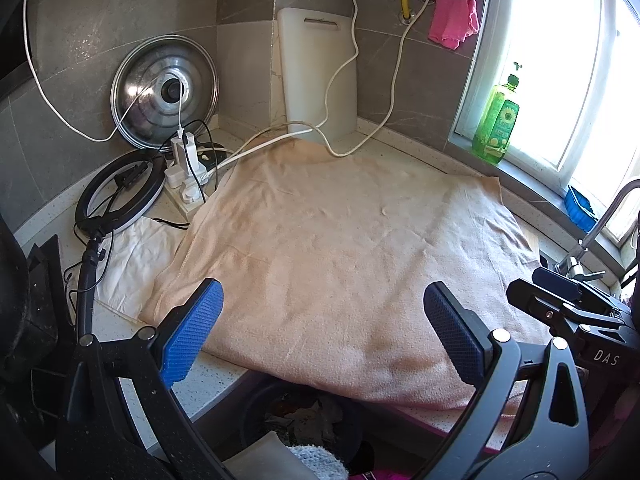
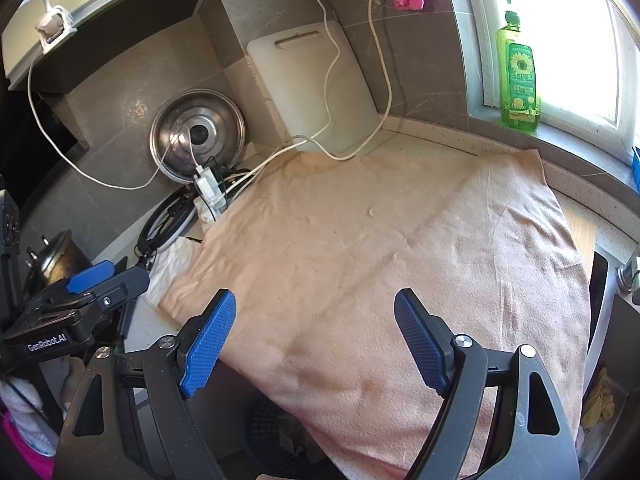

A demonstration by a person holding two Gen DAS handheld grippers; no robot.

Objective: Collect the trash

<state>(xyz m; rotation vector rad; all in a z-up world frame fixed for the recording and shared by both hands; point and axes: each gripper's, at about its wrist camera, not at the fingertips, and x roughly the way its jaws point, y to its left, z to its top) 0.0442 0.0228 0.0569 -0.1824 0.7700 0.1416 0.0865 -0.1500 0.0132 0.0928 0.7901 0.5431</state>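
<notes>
Over on the left, cables, a ring light [image 1: 120, 188] and a pot lid [image 1: 166, 92] are crowding the corner. The left gripper [image 1: 320, 328] is hovering with jaws apart, holding nothing. The towel [image 1: 340, 248] is lying bare, so collecting looks mostly finished; trash is sitting in the bin [image 1: 304, 416] below the counter edge. The right gripper [image 2: 316, 340] is hanging open and empty too, with roomy space until the sink.

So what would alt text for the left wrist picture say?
Open left gripper with blue pads hovers over a peach towel on a kitchen counter. Behind stand a steel lid, white cutting board and green soap bottle.
</notes>
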